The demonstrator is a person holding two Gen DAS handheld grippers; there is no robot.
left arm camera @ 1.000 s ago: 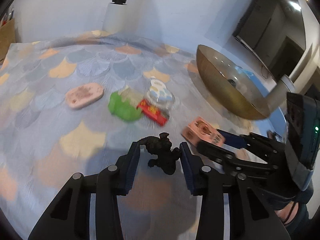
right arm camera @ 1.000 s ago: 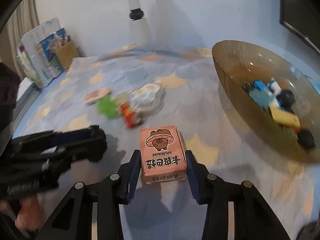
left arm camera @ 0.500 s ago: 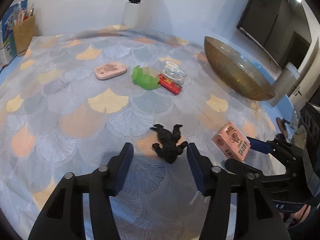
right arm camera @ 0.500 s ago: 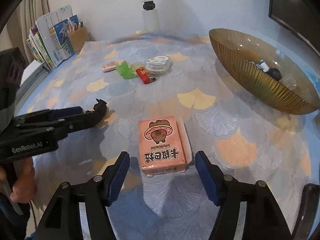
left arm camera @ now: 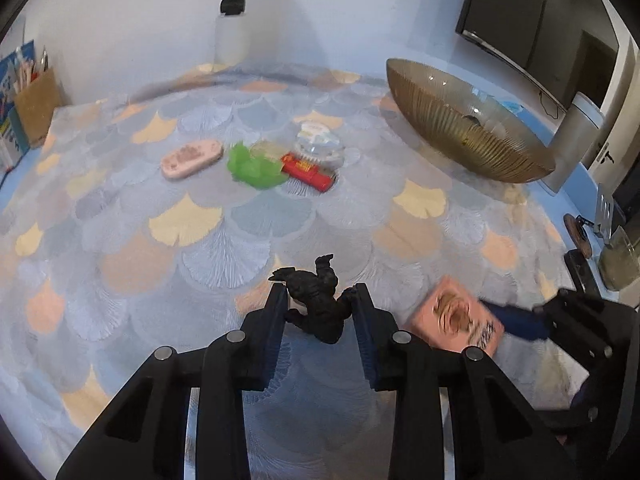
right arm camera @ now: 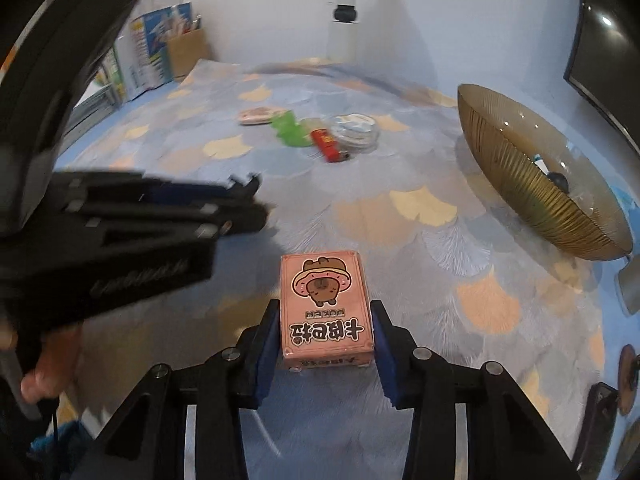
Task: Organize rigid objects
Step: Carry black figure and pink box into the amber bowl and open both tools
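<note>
Gripping 2 items at once, the left gripper (left arm camera: 319,304) pinches the black figurine (left arm camera: 318,300) while the right gripper (right arm camera: 326,324) clamps the pink card box (right arm camera: 326,304), so next likely carry both toward the bowl (right arm camera: 532,184) at 2 o'clock.

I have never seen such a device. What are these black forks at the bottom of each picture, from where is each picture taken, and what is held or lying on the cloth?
Each fork is a hand-held two-finger tool; a person carries one in each hand. A camera on each tool looks forward along its fingers.

The left tool is shut on a black figurine. The right tool is shut on a pink card box.

On the patterned cloth lie a pink oval case, a green toy, a red lighter and a clear round container. A ribbed golden bowl holds a few small things.
</note>
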